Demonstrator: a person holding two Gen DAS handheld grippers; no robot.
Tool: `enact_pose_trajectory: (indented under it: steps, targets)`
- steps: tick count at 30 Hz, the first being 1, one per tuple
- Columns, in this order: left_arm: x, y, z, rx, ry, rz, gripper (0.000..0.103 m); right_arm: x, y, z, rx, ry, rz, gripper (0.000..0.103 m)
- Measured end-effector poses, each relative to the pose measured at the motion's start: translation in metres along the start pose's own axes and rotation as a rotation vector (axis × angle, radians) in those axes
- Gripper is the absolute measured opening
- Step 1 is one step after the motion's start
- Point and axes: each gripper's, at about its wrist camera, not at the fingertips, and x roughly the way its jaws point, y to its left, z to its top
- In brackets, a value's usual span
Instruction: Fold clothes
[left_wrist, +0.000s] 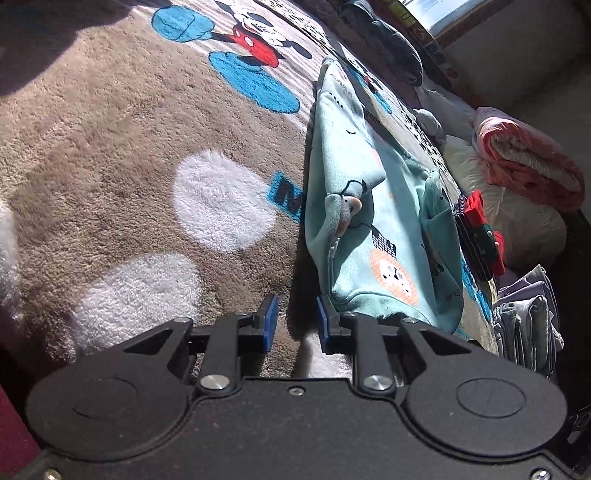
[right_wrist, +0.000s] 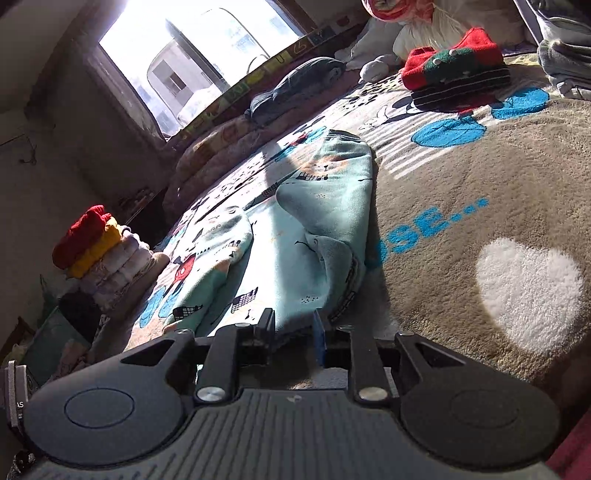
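A light teal printed child's garment (left_wrist: 373, 221) lies lengthwise on a beige cartoon-print blanket (left_wrist: 110, 147). In the left wrist view my left gripper (left_wrist: 295, 323) is at the garment's near end. Only blanket shows between its blue pads (left_wrist: 269, 321), which stand slightly apart. Its right finger touches the garment's edge. In the right wrist view the same garment (right_wrist: 317, 206) stretches away from my right gripper (right_wrist: 293, 326), with a sleeve spread out to the left. Its near end fills the narrow gap between the right gripper's fingers, which look shut on the fabric.
A red, green and striped folded pile (right_wrist: 454, 74) sits on the blanket's far side, with grey folded clothes (left_wrist: 528, 328) beside it. A stack of red, yellow and pale clothes (right_wrist: 99, 251) stands at the left edge. A pink quilt (left_wrist: 524, 158) and a dark bundle (right_wrist: 295, 88) lie by the window.
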Motion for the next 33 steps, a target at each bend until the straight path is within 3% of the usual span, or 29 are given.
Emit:
enact_pose_trajectory:
  steps: [3,5,6,10,13,16,21,24,28,33]
  targets:
    - [-0.007,-0.005,0.008,0.011,-0.007,0.029,0.028,0.012,0.009,0.004,-0.043,0.02,0.039,0.029]
    - [-0.014,-0.008,0.017,0.022,-0.033,0.042,0.038,0.023,0.015,0.006,-0.084,0.028,0.056,0.029]
    - [-0.016,-0.009,0.023,0.028,-0.045,0.044,0.048,0.029,0.019,0.007,-0.114,0.029,0.058,0.029]
    - [-0.019,-0.018,0.049,0.063,-0.049,0.057,0.061,0.048,0.023,0.006,-0.203,0.02,0.035,0.029]
    - [-0.015,-0.028,0.072,0.105,-0.069,0.082,0.062,0.065,0.017,-0.011,-0.255,0.103,0.029,0.028]
    - [-0.005,-0.036,0.099,0.128,-0.086,0.103,0.062,0.06,0.031,-0.017,-0.357,0.085,0.01,0.029]
    - [0.029,-0.065,0.146,0.236,-0.112,0.13,0.062,0.049,0.043,-0.019,-0.396,0.0,0.066,0.031]
    - [0.053,-0.079,0.171,0.271,-0.111,0.134,0.062,0.058,0.046,-0.014,-0.386,-0.01,0.096,0.037]
    - [0.086,-0.095,0.204,0.324,-0.112,0.136,0.062,0.074,0.039,-0.017,-0.327,0.053,0.099,0.038]
    - [0.12,-0.097,0.239,0.317,-0.083,0.121,0.062,0.08,0.033,-0.021,-0.268,0.061,0.133,0.047]
